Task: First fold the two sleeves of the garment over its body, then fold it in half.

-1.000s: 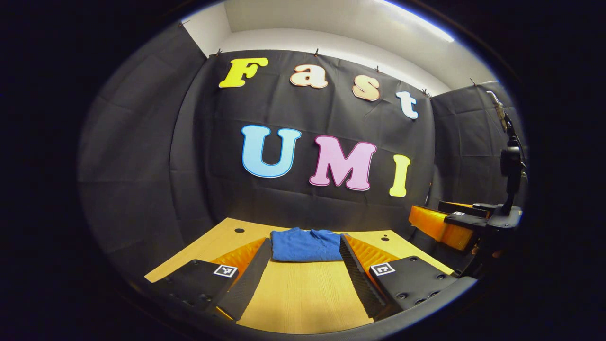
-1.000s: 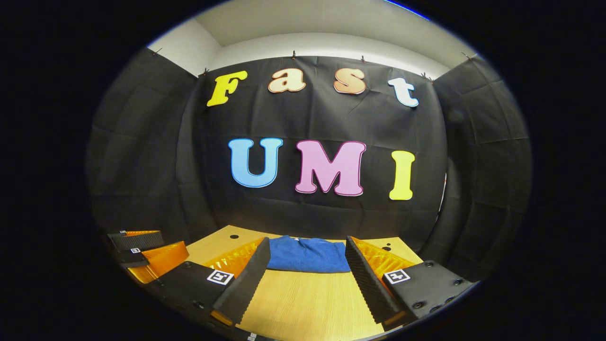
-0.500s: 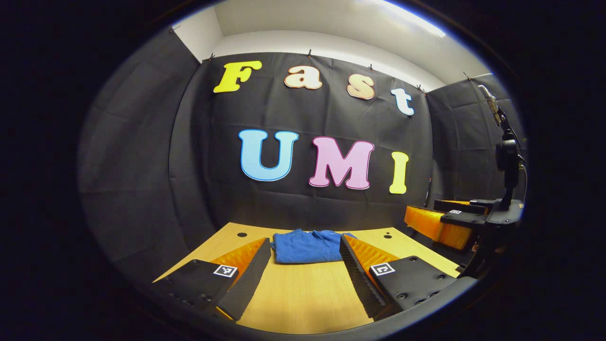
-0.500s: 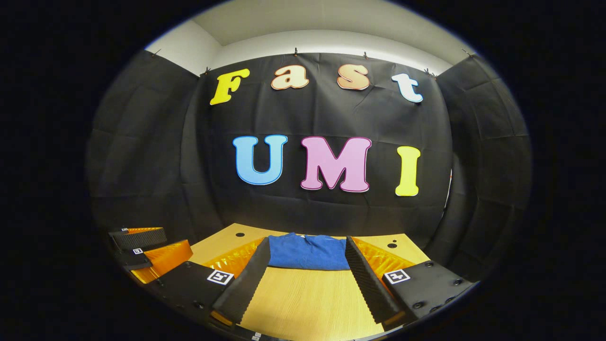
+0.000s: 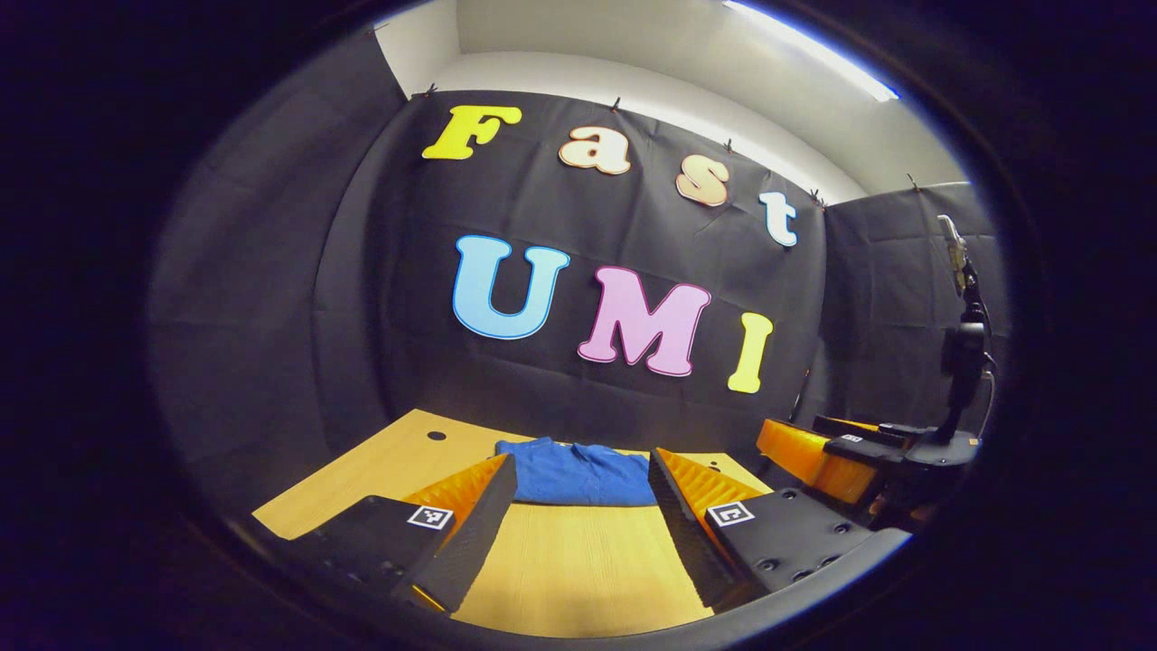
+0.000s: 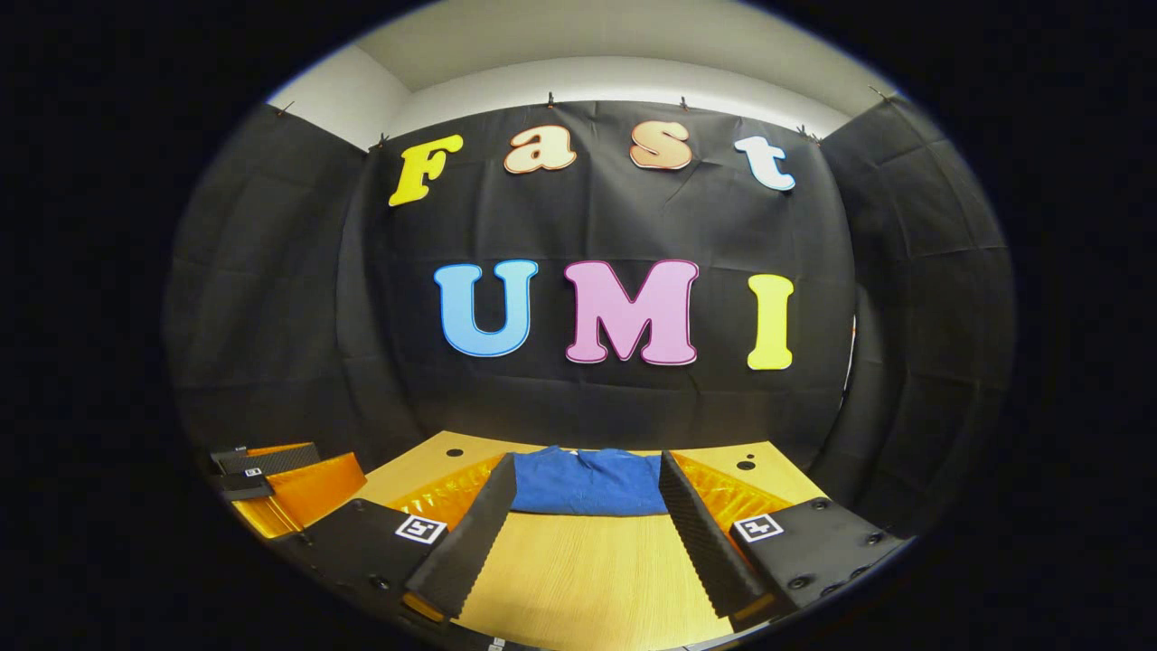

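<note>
A blue garment (image 5: 575,472) lies folded into a compact rectangle on the far part of the wooden table (image 5: 578,570); in the right gripper view the garment (image 6: 587,483) sits just beyond the fingertips. My left gripper (image 5: 580,470) is open above the near part of the table, nothing between its fingers. My right gripper (image 6: 587,466) is likewise open and empty. The right gripper (image 5: 854,445) also appears at the right edge of the left gripper view, and the left gripper (image 6: 285,475) at the left edge of the right gripper view.
Black cloth walls close the booth on three sides behind the table. Two small dark holes (image 6: 454,451) mark the tabletop's far corners. A black stand with a mounted device (image 5: 960,353) rises above the right gripper.
Both grippers shifted slightly; the left gripper view tilted and moved a little, so the garment sits further left in it. The garment itself has not moved and both grippers stay open.
</note>
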`<state>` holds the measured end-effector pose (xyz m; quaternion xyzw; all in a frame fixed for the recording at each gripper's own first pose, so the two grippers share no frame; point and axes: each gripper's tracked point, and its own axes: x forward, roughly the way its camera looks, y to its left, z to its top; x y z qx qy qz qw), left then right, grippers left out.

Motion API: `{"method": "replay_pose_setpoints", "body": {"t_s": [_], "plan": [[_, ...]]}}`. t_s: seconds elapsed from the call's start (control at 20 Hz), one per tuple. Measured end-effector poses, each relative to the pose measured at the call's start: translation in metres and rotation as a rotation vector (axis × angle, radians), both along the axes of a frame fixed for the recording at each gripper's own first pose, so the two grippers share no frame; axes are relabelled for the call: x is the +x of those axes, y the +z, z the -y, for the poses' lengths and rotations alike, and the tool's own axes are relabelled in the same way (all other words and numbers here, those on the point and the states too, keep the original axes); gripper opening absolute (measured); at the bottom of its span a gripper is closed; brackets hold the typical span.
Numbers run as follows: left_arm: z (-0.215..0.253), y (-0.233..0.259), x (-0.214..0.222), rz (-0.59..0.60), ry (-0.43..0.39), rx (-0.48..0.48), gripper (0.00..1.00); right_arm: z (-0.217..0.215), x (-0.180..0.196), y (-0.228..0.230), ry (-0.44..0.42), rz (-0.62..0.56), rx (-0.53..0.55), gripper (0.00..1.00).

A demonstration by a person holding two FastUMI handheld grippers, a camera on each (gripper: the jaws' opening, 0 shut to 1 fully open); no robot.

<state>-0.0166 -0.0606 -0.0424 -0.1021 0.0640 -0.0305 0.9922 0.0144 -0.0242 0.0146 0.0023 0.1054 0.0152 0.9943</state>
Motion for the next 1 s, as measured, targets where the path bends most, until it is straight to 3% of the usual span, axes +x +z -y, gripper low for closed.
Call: {"method": "replay_pose_setpoints", "body": {"t_s": [0.6, 1.0], "plan": [[0.004, -0.002, 0.000, 0.003, -0.012, 0.054, 0.80, -0.003, -0.002, -0.006, 0.019, -0.014, -0.015, 0.99], [-0.003, -0.002, 0.006, 0.000, -0.004, 0.069, 0.82, -0.002, 0.006, -0.007, 0.007, -0.024, 0.009, 0.99]]}}
